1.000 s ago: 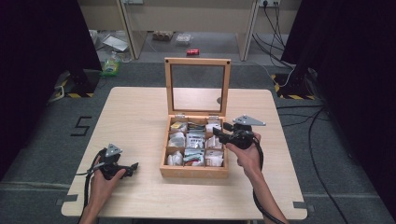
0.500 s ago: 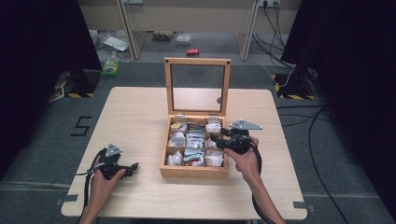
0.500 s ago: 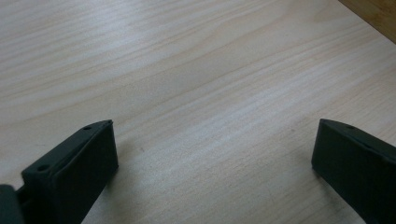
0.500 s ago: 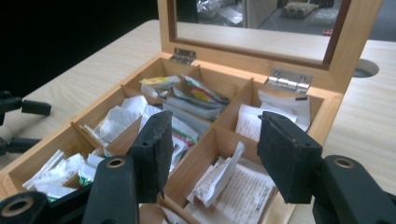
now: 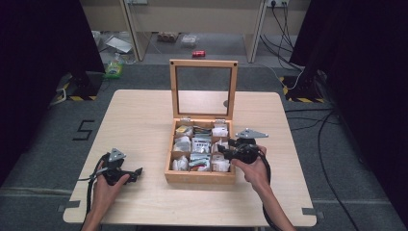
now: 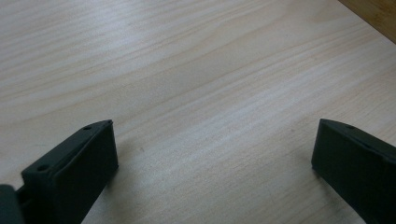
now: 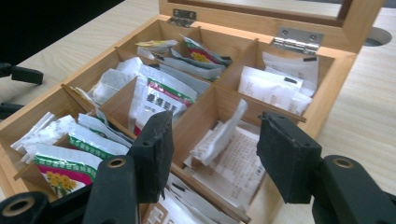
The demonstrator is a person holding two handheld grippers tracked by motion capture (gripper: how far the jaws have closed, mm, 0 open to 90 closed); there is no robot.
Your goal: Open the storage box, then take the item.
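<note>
The right gripper [image 7: 212, 154] has advanced over the wooden tea box [image 5: 199, 177], jaws spread around an upright white sachet [image 7: 220, 135] in its right middle compartment. The left gripper [image 5: 129, 174] rests spread on the counter [image 6: 196, 70].

Looks like a lab or recording studio. Pale wooden counter [image 5: 144, 115] standing alone on grey carpet [image 5: 43, 159], with black-and-yellow hazard tape [image 5: 72, 97] and a taped mark [image 5: 84, 130] on the floor. Dark curtains [image 5: 43, 48] hung at both sides. Cables [image 5: 288, 29] trailing from wall sockets across the floor behind. Bits of clutter [image 5: 115, 44] lying under a pale bench [image 5: 192, 14] at the back.
</note>
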